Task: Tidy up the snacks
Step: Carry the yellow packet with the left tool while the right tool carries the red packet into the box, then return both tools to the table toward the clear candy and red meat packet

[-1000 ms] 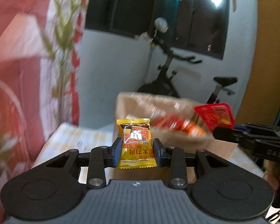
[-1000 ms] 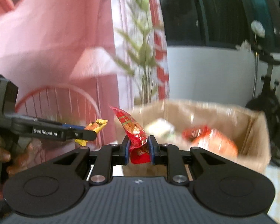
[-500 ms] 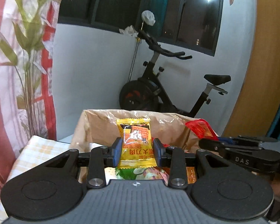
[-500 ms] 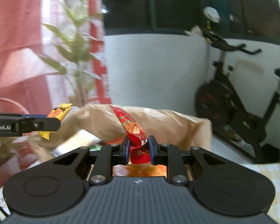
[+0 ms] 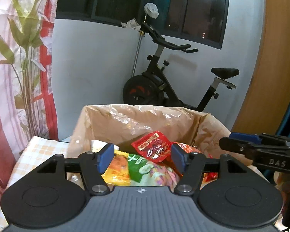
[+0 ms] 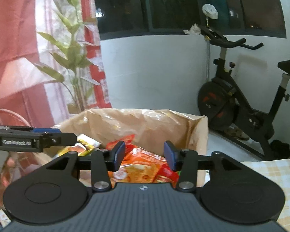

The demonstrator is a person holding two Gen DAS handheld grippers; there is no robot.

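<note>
A brown cardboard box (image 5: 137,119) lined with clear plastic holds several snack packets. It also shows in the right wrist view (image 6: 145,121). My left gripper (image 5: 142,159) is open and empty above the box's near side, over a red packet (image 5: 153,148), a green packet (image 5: 140,167) and a yellow-orange packet (image 5: 118,171). My right gripper (image 6: 144,154) is open and empty above an orange packet (image 6: 143,169). The right gripper shows at the right of the left wrist view (image 5: 257,150). The left gripper shows at the left of the right wrist view (image 6: 34,139).
The box stands on a table with a yellow checked cloth (image 5: 38,152), also seen at the right of the right wrist view (image 6: 276,172). A black exercise bike (image 5: 164,89) stands by the white wall behind. A red and white curtain with green leaves (image 5: 19,58) hangs at the left.
Both grippers have opened over the box. The yellow packet has left the left gripper and the red packet has left the right gripper; both now lie in the box.
</note>
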